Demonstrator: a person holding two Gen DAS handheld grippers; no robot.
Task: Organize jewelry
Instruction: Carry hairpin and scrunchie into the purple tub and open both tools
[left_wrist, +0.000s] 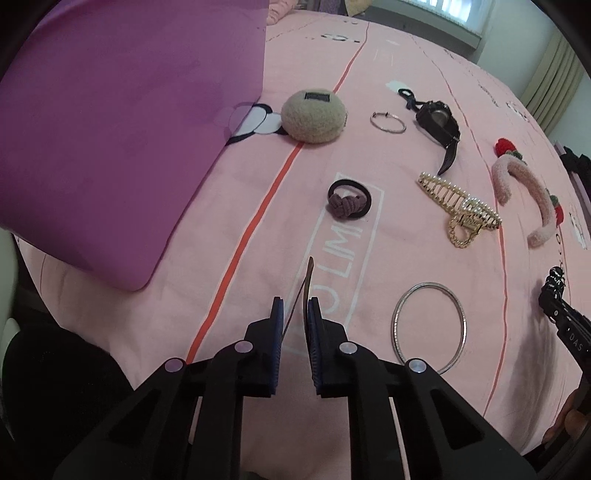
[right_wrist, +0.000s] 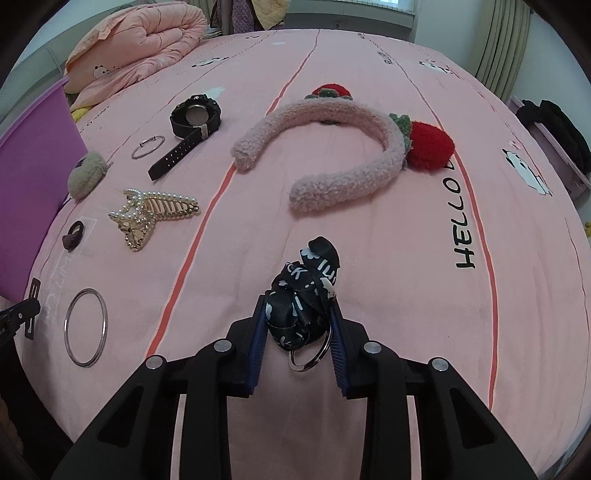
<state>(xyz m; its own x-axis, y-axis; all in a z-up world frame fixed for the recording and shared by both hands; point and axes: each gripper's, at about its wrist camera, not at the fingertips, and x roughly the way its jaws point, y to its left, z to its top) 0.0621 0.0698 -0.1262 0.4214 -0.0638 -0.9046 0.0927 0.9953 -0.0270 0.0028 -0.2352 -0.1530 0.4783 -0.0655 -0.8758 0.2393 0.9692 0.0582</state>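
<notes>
My left gripper is shut on a thin dark flat hair clip that sticks up between the fingers, above the pink bed. My right gripper is shut on a black lanyard strap with white print and a key ring. On the bed lie a silver bangle, a pearl claw clip, a black hair tie with a mauve knot, a black watch, a thin silver hoop, a beige fuzzy pouch and a pink fuzzy headband with strawberries.
A purple box stands at the left on the bed, also at the left edge of the right wrist view. A folded pink quilt lies at the far left. The right gripper shows at the right edge of the left wrist view.
</notes>
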